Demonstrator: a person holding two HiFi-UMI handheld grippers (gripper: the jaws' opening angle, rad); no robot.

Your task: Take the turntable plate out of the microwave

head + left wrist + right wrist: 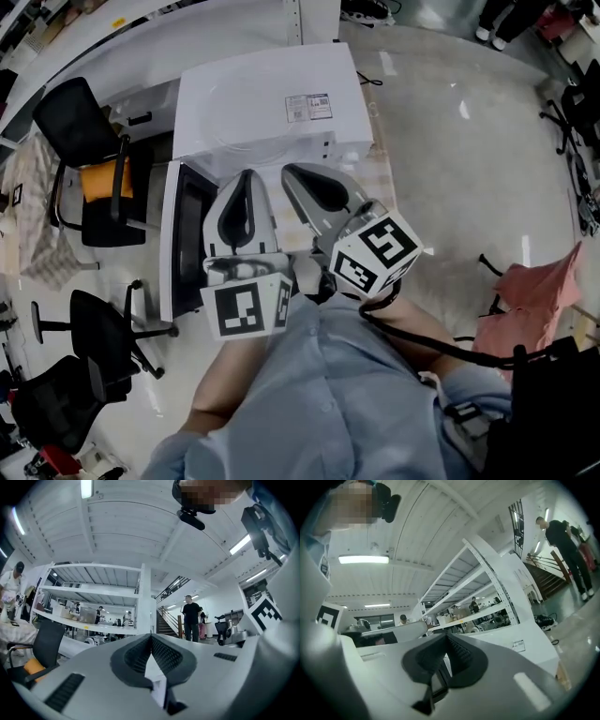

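A: Grey ribbed pads are seen pressed tip to tip on the left gripper (151, 638), with nothing caught between them. The right gripper (447, 638) is likewise closed on nothing. Both are held level at the chest, pointed at the microwave (272, 103).

B: And the plate?

A: It is shown in no view. It is judged to be inside the microwave, behind the grippers (the cavity mouth is covered by them from above).

B: What could be spoiled from here?

A: With the jaws closed, the rim could only be shoved, not taken, and the plate might be pushed off its seat. If it were pinched at one edge alone, it could be tipped and dropped.

B: What is found in the way?

A: The door (190, 234), swung open on the left gripper's side, could be struck. The black cable (441, 349) trailed from the right gripper could be snagged on a sleeve. Beyond the door a black chair (89, 122) is parked, so room on that side is narrowed. A pink cloth (530, 291) is draped at the right. Farther off, shelving (93, 592) and standing people (191, 616) are seen, well apart.
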